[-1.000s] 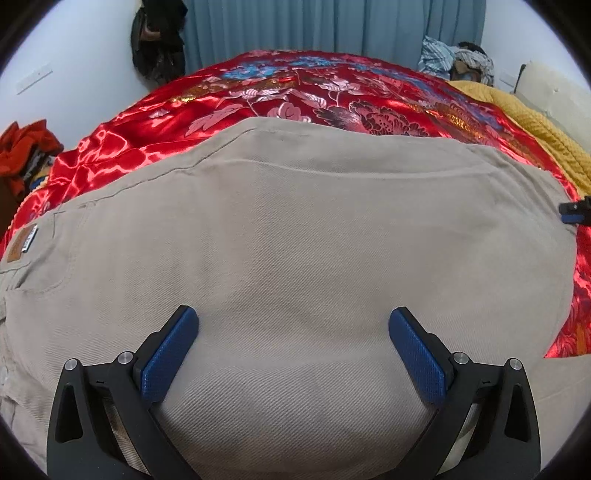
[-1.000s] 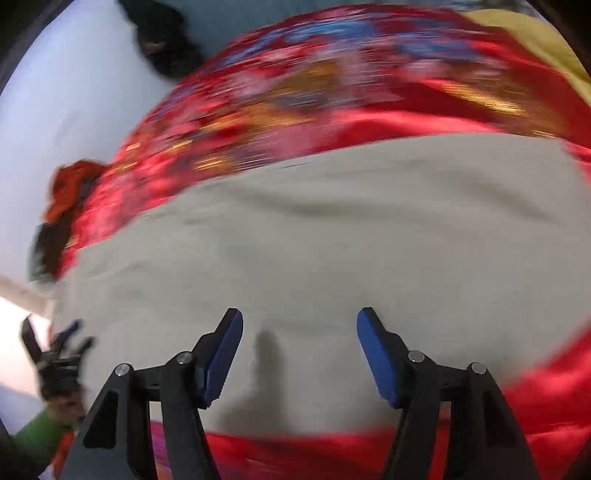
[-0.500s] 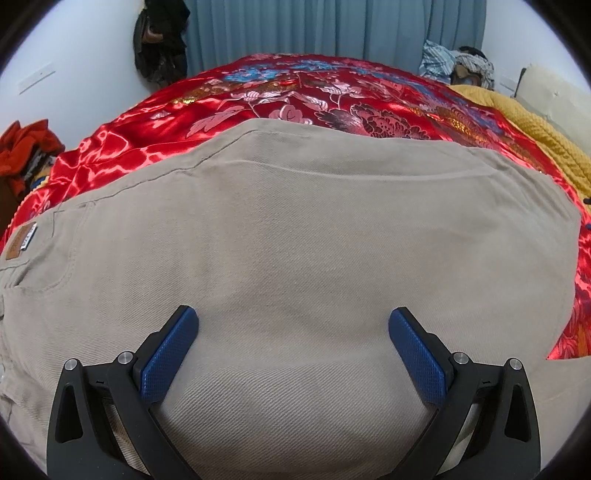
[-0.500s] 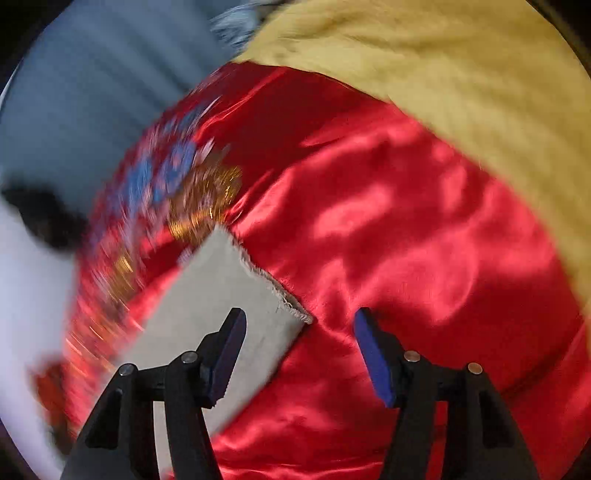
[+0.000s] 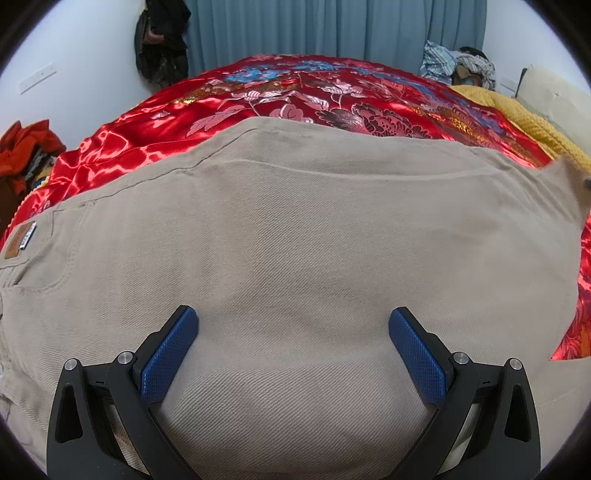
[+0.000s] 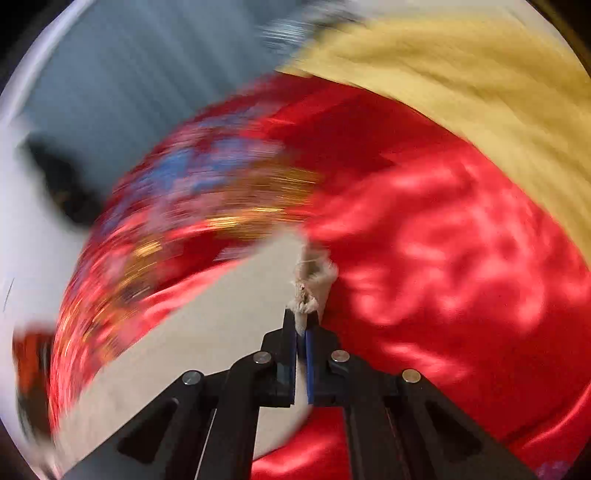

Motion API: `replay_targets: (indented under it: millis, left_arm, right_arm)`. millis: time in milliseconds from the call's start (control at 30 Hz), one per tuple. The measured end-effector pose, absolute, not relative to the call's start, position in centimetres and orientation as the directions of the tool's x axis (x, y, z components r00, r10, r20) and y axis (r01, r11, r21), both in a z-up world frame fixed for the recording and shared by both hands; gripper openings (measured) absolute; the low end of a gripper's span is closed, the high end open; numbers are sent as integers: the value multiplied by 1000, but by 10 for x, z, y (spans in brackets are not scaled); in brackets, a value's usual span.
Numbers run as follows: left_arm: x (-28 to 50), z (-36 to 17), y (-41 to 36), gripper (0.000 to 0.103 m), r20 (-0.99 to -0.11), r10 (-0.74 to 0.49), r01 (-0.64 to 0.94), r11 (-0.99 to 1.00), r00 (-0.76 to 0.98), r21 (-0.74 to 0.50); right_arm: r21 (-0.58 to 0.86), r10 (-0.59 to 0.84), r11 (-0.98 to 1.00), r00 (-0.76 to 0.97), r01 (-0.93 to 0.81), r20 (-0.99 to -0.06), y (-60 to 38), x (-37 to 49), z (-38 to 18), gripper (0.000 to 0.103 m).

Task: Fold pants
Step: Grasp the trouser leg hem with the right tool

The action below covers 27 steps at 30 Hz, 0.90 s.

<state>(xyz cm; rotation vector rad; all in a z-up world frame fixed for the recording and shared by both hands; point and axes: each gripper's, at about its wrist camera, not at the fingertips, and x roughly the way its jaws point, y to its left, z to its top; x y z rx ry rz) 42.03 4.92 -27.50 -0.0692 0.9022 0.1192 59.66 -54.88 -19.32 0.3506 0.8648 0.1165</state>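
Observation:
Beige pants [image 5: 295,229] lie spread flat across a red satin bedspread [image 5: 295,92]. A brown label [image 5: 20,242] on the waistband shows at the far left. My left gripper [image 5: 293,323] is open, its blue pads low over the middle of the pants, holding nothing. In the right wrist view my right gripper [image 6: 301,325] is shut on the frayed hem corner of a pant leg [image 6: 308,280], with the beige leg [image 6: 207,332] running off to the lower left. That hem corner is lifted at the right edge of the left wrist view [image 5: 569,177].
A yellow blanket [image 5: 535,125] [image 6: 461,74] lies on the right of the bed. Blue curtains [image 5: 332,29] hang behind, with dark clothes [image 5: 160,40] on the wall and an orange clothes pile [image 5: 26,151] at the left. The right wrist view is motion-blurred.
My right gripper has closed on the hem corner of the pant leg and raised it. My left gripper has stayed open over the pants.

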Motion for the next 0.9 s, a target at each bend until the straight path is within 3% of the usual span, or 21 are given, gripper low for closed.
replay_targets:
  millis: [100,200,267,400,500,533,567,633,667,800,900]
  left_arm:
    - [420,-275,49,102,-786,74,-133,991,614,-10]
    - [421,-275,49,102,-786,77,-133,991,613,-7]
    - [422,-276,49,102,-788,82,-133,991,610,-1]
    - [426,-276,47,102,-796,98,-133,991,597,23]
    - [429,-275,47,102,-809,105,-137,990,578,31]
    - [431,-274,48,102,-816,107,-138,990,568,34]
    - [432,-272,48,102,-828,112,-143,989,550,39]
    - [429,-263,47,102,-855,129,-146,987,502,64]
    - [424,-257,45,102,-864,139,-144,986,485,78]
    - [373,-225,42,102,-865,77,-106,994,496,27]
    - [321,-216,42,102,-864,0,-93,994,503,-54]
  right_arm:
    - [325,401,915,633,-239,-662,-494,523,-150,4]
    - [330,472,882,627,-338,-619,-475,426,-127,4]
    - [334,433,901,648,-278,-626,-491,365,-130,4]
    - [228,121,969,615,99,-780,-559,299,-179,5]
    - [89,-84,943,488,321,-869,-590,281,-207,30]
    - [66,-115,937,482,343,-869,-592,275,-207,32]
    - [83,-111,932,495,353,-862,-593,271,-204,34]
    - [131,-108,913,536,387,-837,-590,252,-192,55]
    - [148,-110,907,560,394,-821,-587,243,-184,59]
    - [198,-81,907,615,371,-784,-554,211,-165,61]
    - [292,45,918,660,270,-750,-509,190,-159,62]
